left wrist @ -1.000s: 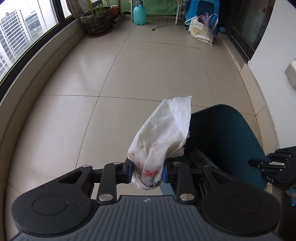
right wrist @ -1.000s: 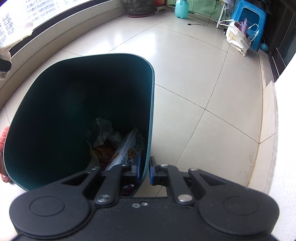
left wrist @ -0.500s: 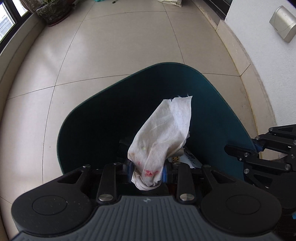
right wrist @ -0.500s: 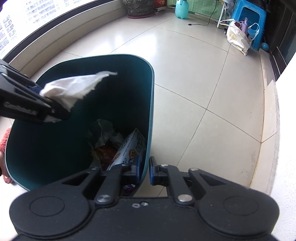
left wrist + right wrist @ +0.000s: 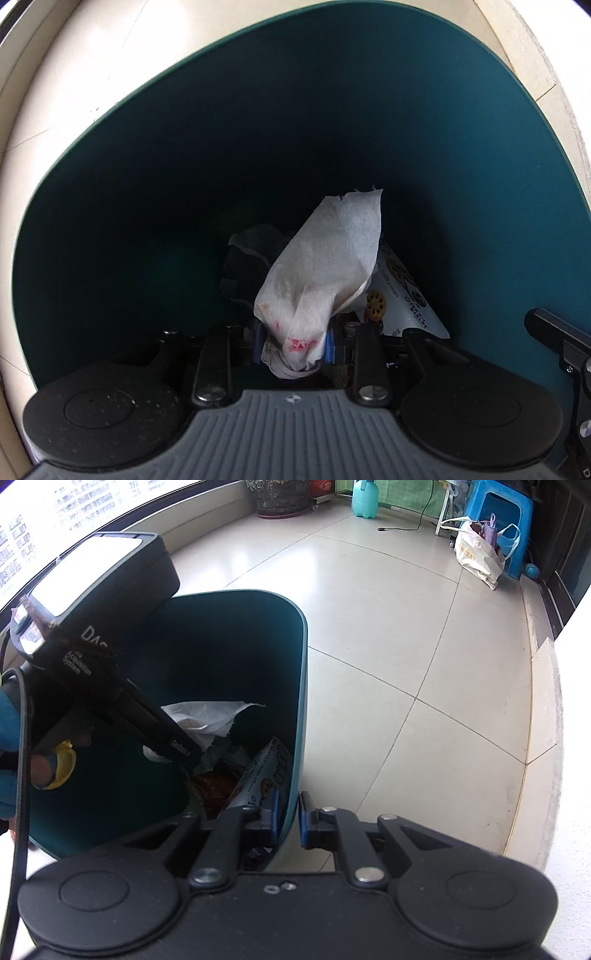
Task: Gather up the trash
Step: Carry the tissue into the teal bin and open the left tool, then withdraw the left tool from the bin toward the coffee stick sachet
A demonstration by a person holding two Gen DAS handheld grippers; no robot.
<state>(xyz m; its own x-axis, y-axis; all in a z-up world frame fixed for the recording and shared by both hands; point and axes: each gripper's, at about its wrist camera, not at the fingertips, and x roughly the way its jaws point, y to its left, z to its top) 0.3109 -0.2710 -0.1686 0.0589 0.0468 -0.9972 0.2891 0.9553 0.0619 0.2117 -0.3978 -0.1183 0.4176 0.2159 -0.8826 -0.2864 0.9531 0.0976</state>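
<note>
Lowered since the earlier frame, the left gripper (image 5: 291,345) now reaches inside the bin (image 5: 147,184), fingers clamped on the stained tissue (image 5: 325,273). Right gripper (image 5: 286,821) pinches the bin's near rim between its fingers.

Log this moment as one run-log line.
left tool: shut on tissue, inside bin | right tool: clamps bin wall | tissue: unreleased | bin: wrappers inside
</note>
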